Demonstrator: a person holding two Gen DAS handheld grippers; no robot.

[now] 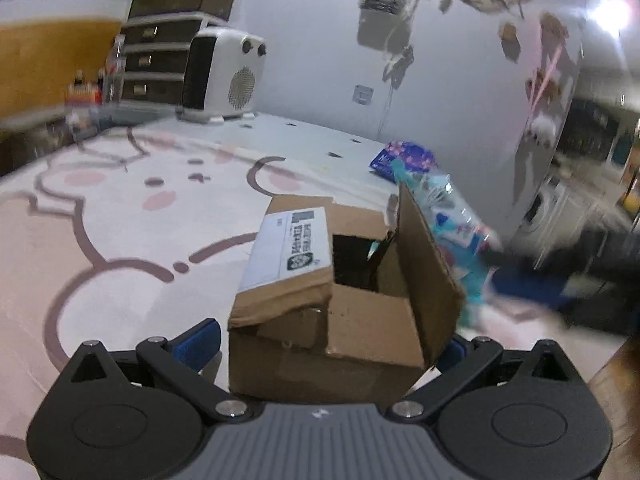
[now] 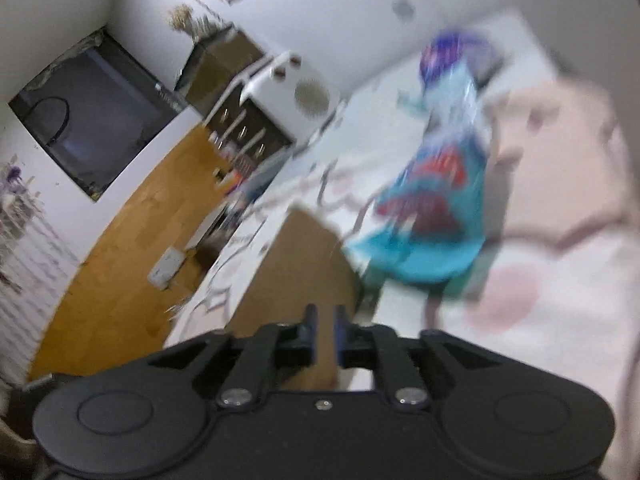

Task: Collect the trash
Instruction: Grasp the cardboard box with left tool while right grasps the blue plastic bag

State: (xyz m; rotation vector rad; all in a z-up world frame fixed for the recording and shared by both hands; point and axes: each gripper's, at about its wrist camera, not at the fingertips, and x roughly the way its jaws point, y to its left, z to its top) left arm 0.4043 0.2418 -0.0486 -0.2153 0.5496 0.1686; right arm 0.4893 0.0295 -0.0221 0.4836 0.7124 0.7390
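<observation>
A brown cardboard box [image 1: 344,304] with open flaps sits between the fingers of my left gripper [image 1: 332,344], which is shut on it. A crumpled turquoise plastic wrapper [image 1: 452,216] is beside the box's right flap; it is blurred and I cannot tell whether it rests on anything. In the right wrist view the same wrapper [image 2: 432,208] shows blurred ahead, apart from my right gripper [image 2: 325,320], whose fingers are nearly closed with nothing between them. A cardboard flap [image 2: 304,264] lies just ahead of them.
A blue-purple packet [image 1: 404,158] lies on the pink-and-white rug [image 1: 120,220]. A white heater [image 1: 224,76] and a dark drawer unit [image 1: 160,60] stand by the wall. Wooden floor [image 2: 132,216] borders the rug.
</observation>
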